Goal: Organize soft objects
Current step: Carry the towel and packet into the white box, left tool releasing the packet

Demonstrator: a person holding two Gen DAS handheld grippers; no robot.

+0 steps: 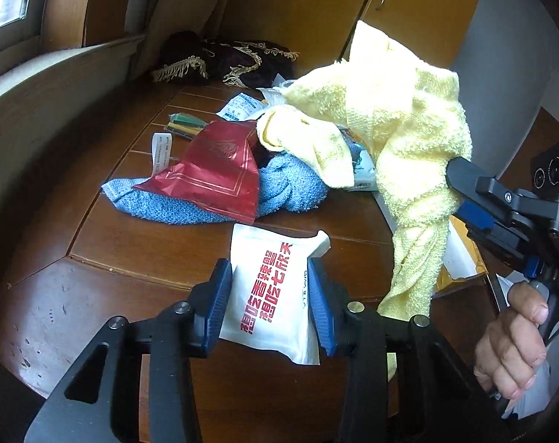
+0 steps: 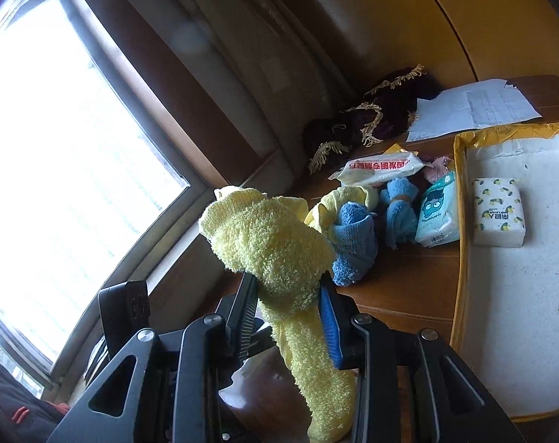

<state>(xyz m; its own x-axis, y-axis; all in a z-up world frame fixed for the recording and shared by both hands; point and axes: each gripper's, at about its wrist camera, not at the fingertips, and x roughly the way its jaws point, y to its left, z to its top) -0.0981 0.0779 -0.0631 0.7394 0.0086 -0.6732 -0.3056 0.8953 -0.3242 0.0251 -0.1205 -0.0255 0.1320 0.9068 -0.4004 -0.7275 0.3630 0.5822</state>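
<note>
Holding a yellow towel (image 2: 275, 247) clamped in my right gripper (image 2: 290, 310) and a white packet (image 1: 272, 291) pinched in my left gripper (image 1: 270, 306), I judge the sorting barely begun. Only one tissue pack (image 2: 498, 211) lies in the white tray (image 2: 519, 332); blue towels (image 2: 353, 243), a red pouch (image 1: 212, 173) and wipes beside the tray remain heaped on the table (image 1: 94, 258).

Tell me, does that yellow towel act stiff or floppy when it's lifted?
Probably floppy: the yellow towel bunches where the right gripper pinches it, and its tail hangs limp below. Its fluffy terry pile likely keeps it from slipping. It looks light, draping loosely over the blue towel.
</note>
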